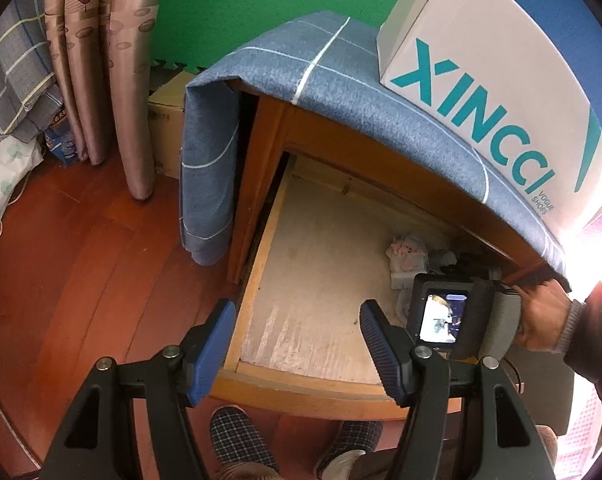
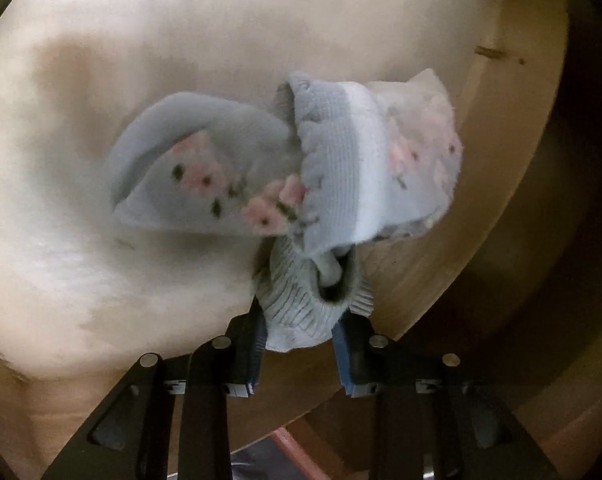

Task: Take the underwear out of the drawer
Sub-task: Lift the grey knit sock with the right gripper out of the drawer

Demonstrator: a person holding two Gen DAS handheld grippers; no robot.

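1. Inside the pulled-out wooden drawer [image 1: 257, 276], the right gripper [image 2: 301, 332] has its blue-padded jaws closed on the ribbed grey band of the underwear [image 2: 313, 184]; no earlier picture is given.
2. Seen from the right wrist view, the garment is pale blue-grey with pink flowers and dark leaves, bunched and folded, fanning out ahead of the jaws over the pale drawer floor. Its edges are blurred, and whether any part of it touches the floor cannot be told.
3. From the left wrist view the same garment [image 1: 407, 254] shows only as a small crumpled pale heap near the drawer's far right corner, just beyond the right gripper's body [image 1: 445, 312] with its lit screen.
4. A hand [image 1: 541, 312] in a dark sleeve with a grey cuff holds that device from the right.
5. Meanwhile the left gripper [image 1: 297, 344] hangs above the drawer's front left corner with its jaws wide apart and nothing between them; one finger lies over the floorboards, the other over the drawer.
6. The drawer belongs to a wooden cabinet [image 1: 269, 120] draped with a blue cloth [image 1: 341, 80] crossed by pale lines.
7. A white shoe box [image 1: 497, 80] with teal lettering stands on the cloth at the right.
8. Patterned curtains [image 1: 101, 60] hang at the left above a reddish wooden floor [image 1: 81, 260], and checked slippers [image 1: 237, 436] show below the drawer front.
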